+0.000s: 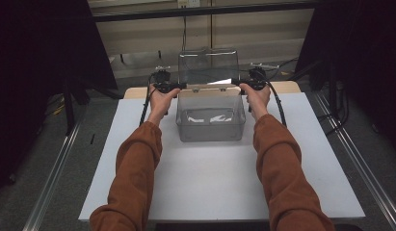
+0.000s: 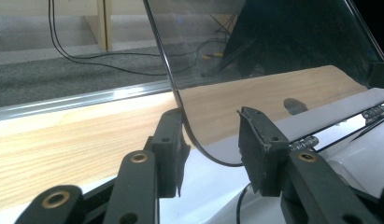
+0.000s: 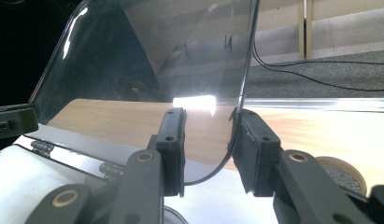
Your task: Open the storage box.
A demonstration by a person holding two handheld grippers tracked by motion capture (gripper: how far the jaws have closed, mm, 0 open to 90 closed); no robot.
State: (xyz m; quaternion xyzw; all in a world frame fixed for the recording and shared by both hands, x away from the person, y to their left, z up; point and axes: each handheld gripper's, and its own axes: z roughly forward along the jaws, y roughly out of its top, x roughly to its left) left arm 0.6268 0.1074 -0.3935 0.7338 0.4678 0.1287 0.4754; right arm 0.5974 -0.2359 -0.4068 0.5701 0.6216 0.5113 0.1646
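A clear plastic box (image 1: 211, 126) stands at the middle back of the white board (image 1: 210, 183), its hinged clear lid (image 1: 208, 65) raised upright. My left gripper (image 1: 178, 87) reaches the lid's left edge and my right gripper (image 1: 239, 85) its right edge. In the left gripper view the lid (image 2: 273, 42) edge passes between the jaws of my left gripper (image 2: 212, 140); it lies against the left pad, with a gap to the right pad. In the right gripper view the lid (image 3: 157, 51) edge runs by the right pad of my right gripper (image 3: 210, 140), apart from the left pad.
A wooden tabletop strip (image 1: 282, 87) runs behind the board. Small metal hinges (image 2: 304, 142) join lid and box. Cables (image 2: 87, 56) lie on the grey floor beyond. Metal rails (image 1: 56, 173) flank the table, and dark stands rise at both sides.
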